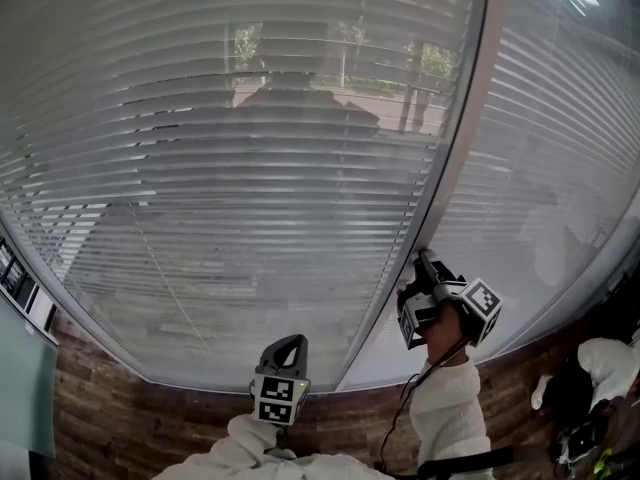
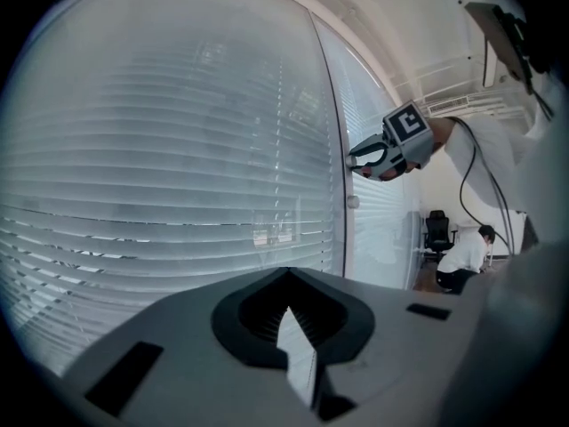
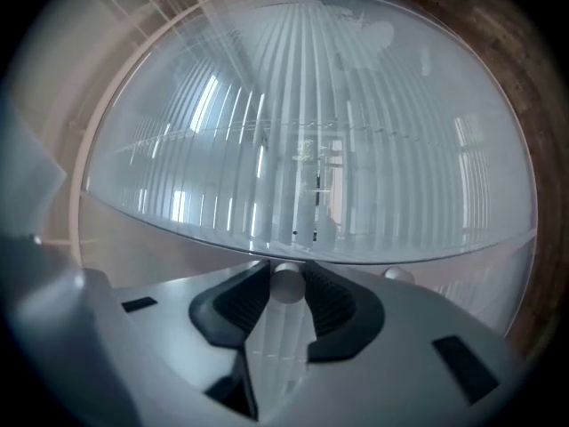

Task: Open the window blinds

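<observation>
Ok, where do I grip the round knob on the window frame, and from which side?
Best grip the round knob on its curved side wall, a pad each side, coming straight at its end face from the room. It is a short cylinder standing out from the window frame, as the right gripper holds it.

Diffuse daylight through blinds (image 1: 250,168), faint reflections on them. Heavy fisheye bending; gripper views vignetted black, foreground soft.

Glass pane (image 1: 200,318) fronting blinds (image 1: 250,118); frame post (image 1: 447,168) adj.
</observation>
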A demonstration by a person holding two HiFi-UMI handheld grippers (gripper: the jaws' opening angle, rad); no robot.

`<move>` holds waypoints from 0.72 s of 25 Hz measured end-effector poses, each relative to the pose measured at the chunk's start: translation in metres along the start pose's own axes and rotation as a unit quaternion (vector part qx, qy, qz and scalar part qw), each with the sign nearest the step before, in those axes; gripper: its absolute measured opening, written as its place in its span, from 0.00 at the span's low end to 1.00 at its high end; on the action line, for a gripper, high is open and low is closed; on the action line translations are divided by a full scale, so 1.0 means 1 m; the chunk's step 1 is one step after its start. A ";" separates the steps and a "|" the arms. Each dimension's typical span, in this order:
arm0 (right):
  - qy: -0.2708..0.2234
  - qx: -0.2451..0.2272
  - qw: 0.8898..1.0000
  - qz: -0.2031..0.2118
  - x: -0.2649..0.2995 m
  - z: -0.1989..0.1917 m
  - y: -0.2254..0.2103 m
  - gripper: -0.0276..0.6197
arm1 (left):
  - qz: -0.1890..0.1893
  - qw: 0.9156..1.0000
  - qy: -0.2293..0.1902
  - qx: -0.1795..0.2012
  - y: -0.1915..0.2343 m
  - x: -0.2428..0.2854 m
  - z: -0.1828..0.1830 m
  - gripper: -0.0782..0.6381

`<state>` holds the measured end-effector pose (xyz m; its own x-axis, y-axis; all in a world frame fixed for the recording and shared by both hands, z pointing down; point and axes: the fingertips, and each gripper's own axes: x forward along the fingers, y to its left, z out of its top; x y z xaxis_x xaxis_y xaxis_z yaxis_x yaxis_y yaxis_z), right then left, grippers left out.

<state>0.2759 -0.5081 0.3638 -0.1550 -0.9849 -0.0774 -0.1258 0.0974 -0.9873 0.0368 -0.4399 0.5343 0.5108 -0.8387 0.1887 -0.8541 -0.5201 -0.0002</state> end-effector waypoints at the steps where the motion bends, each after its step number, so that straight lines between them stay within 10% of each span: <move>1: 0.006 -0.034 0.999 -0.006 0.001 0.001 0.001 0.25 | -0.002 1.000 0.000 -0.002 -0.001 0.000 0.000 0.11; 5: 0.031 -0.210 0.977 -0.033 0.004 -0.001 0.009 0.24 | -0.005 1.000 -0.003 0.001 -0.002 0.000 -0.001 0.11; 10: 0.044 -0.314 0.947 -0.055 0.005 -0.005 0.015 0.24 | -0.003 1.000 -0.004 -0.003 0.004 0.001 -0.001 0.11; 18: 0.056 -0.540 0.833 -0.104 0.007 -0.011 0.016 0.24 | -0.005 1.000 -0.002 0.002 0.003 0.000 -0.001 0.11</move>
<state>0.2621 -0.5115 0.3490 -0.1027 -0.9829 0.1531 -0.9604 0.0579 -0.2726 0.0345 -0.4413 0.5358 0.5190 -0.8347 0.1842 -0.8490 -0.5284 -0.0020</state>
